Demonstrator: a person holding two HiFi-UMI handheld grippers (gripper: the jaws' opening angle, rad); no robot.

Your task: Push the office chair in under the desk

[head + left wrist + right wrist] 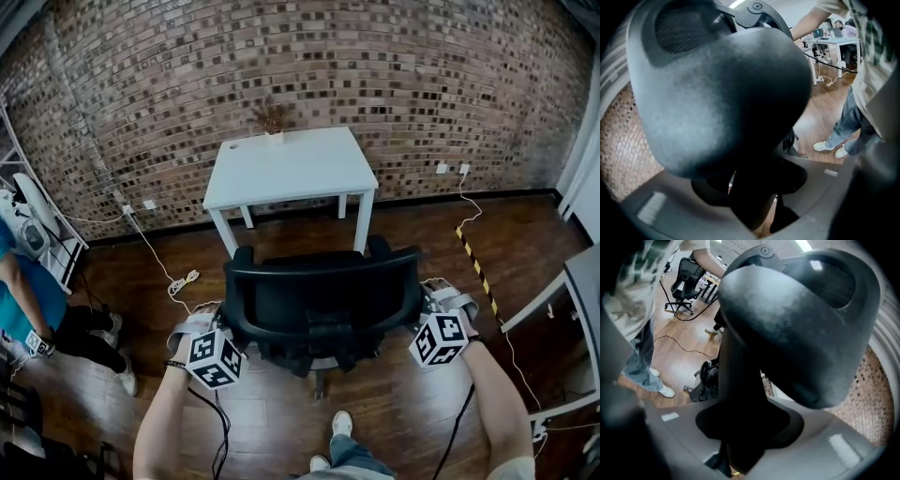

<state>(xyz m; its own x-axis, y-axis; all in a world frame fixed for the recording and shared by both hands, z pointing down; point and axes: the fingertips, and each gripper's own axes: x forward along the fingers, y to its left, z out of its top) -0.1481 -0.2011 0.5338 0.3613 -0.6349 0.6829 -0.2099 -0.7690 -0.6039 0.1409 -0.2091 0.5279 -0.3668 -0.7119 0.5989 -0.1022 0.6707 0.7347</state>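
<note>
Over at 9 o'clock in the head view another person [37, 300] sat at the frame's edge, and a loose white cable [180, 281] lay on the wood floor [272, 412] at 10 o'clock from the office chair [319, 300]. The left hand-held gripper [214, 317] sat at the chair's 9 o'clock, jaws narrowed and clamped on the post [750, 197] beneath the left armrest pad [722, 93]. The chair stood with its backrest toward 6 o'clock, its front just short of the white tabletop [286, 167] at 12 o'clock, the seat not yet beneath it. A small dried plant [273, 117] stood at its far edge. At the chair's 3 o'clock the right hand-held gripper [427, 295] likewise gripped the post under the right armrest pad [801, 329]. Striped floor tape [473, 258] ran at 2 o'clock, well apart.

Doing this well probably meant pushing both posts evenly toward 12 o'clock so the castors [701, 380] tracked straight between the 2 front legs [225, 239]. The chair looked set slightly toward 3 o'clock of the tabletop's middle, so a small correction toward 11 o'clock seemed wise. The armrests might meet the tabletop's edge; slowing there would spare a knock.
</note>
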